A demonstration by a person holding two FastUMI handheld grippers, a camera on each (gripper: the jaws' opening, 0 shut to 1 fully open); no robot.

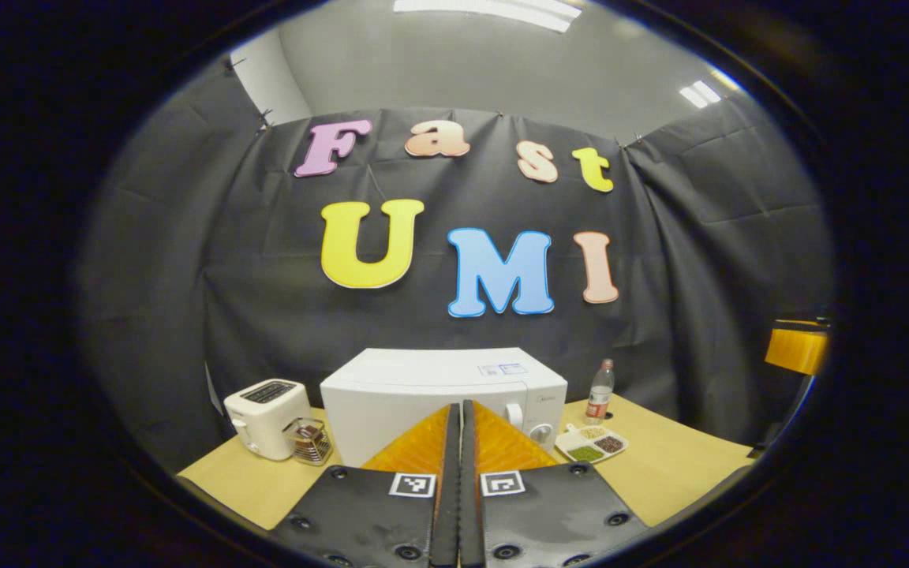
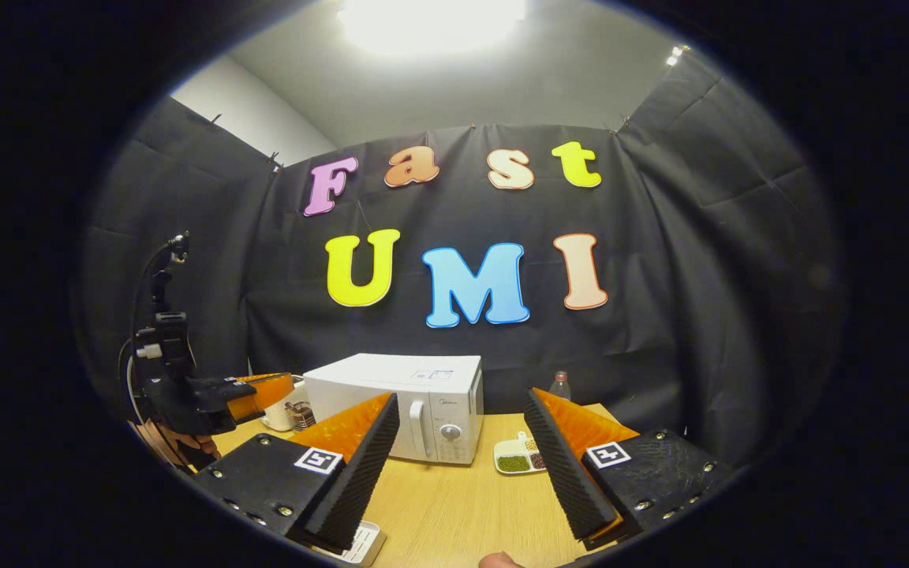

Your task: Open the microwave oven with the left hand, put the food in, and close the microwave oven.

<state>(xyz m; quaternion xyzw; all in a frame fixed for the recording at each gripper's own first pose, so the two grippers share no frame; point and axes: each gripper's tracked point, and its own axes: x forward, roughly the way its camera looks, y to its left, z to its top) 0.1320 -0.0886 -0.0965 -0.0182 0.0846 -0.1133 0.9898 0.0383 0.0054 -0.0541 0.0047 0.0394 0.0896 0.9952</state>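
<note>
Food sits in a light, rigid white divided tray; white boxy microwave door looks stiff, best pulled by its vertical handle. Left gripper is closed on nothing, right gripper gapes wide.

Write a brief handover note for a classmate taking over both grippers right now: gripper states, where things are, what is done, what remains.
Left gripper: shut, empty, aimed at the microwave.
Right gripper: open, empty, above the table.
Microwave door closed, handle untouched.
Food tray sits on the table right of the microwave, near a bottle.
Done: nothing yet.
Left: open door with left gripper, put tray inside, close door.
</note>
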